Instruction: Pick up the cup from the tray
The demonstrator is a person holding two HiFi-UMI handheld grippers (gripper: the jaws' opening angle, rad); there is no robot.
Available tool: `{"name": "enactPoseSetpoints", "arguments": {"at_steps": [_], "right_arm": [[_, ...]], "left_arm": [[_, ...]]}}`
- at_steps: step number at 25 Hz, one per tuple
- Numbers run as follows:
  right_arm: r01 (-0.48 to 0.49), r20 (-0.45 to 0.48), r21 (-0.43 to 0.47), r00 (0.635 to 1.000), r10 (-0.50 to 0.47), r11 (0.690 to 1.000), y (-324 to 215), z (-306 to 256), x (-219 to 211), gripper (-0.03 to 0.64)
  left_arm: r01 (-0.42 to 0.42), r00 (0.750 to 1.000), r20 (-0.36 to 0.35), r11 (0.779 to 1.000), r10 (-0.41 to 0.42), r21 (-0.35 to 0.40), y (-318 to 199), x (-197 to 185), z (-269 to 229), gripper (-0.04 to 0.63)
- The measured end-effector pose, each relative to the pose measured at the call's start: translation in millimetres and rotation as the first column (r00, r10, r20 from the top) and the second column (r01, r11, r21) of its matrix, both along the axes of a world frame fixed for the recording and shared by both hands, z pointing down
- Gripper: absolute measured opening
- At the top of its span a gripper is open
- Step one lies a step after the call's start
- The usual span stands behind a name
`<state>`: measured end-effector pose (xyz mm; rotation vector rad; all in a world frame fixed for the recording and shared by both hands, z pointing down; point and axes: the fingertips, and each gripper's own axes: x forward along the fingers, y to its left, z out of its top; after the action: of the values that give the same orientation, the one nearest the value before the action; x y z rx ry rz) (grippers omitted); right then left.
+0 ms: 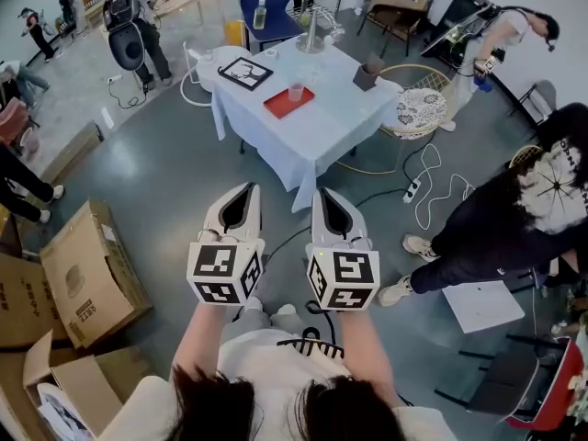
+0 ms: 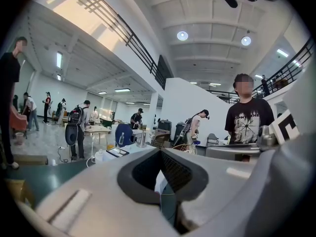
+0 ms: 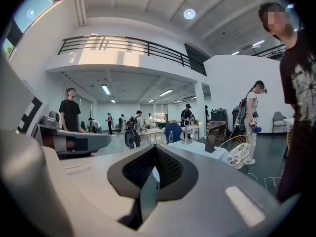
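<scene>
Both pairs of jaws are pressed together and empty, the left gripper [image 1: 243,197] and the right gripper [image 1: 323,199] side by side. They are likely just carried, since the clear cup [image 1: 296,90] on its red tray [image 1: 279,107] sits on the bench [image 1: 323,129] well ahead.

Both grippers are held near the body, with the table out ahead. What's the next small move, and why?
Probably step toward the table so the cup on the red tray comes within reach. The left gripper and right gripper are held well short of it, each with jaws together on nothing. Opening can wait until they are closer.
</scene>
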<state>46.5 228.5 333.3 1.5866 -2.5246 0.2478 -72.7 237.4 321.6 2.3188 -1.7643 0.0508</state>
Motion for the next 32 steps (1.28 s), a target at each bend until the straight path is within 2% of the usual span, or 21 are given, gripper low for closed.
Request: {"name": "enactPoseSetpoints", "arguments": {"at_steps": [8, 13, 24, 32], "right_arm": [[-0.019, 0.022, -0.021, 1.000, 0.019, 1.000, -10.1, 7.5, 17.1, 0.026], [-0.008, 0.017, -0.032, 1.000, 0.009, 0.999, -29.7, 13.2, 20.3, 0.028], [-0.034, -0.001, -0.026, 0.999, 0.034, 0.999, -99.7, 21.0, 23.1, 0.031], [-0.055, -0.054, -0.043, 0.997, 0.053, 0.998, -166.9, 27.5, 5.2, 0.046]], "left_arm": [[-0.004, 1.000, 0.008, 1.000, 0.004, -0.012, -7.0, 14.4, 8.0, 0.000], [0.005, 1.000, 0.013, 1.000, -0.004, -0.017, -28.6, 15.7, 11.5, 0.000], [-0.026, 0.999, 0.024, 1.000, 0.027, -0.011, -102.5, 17.7, 19.3, 0.000], [-0.053, 0.998, 0.042, 0.998, 0.054, -0.028, -171.3, -1.0, 19.8, 0.000]]}}
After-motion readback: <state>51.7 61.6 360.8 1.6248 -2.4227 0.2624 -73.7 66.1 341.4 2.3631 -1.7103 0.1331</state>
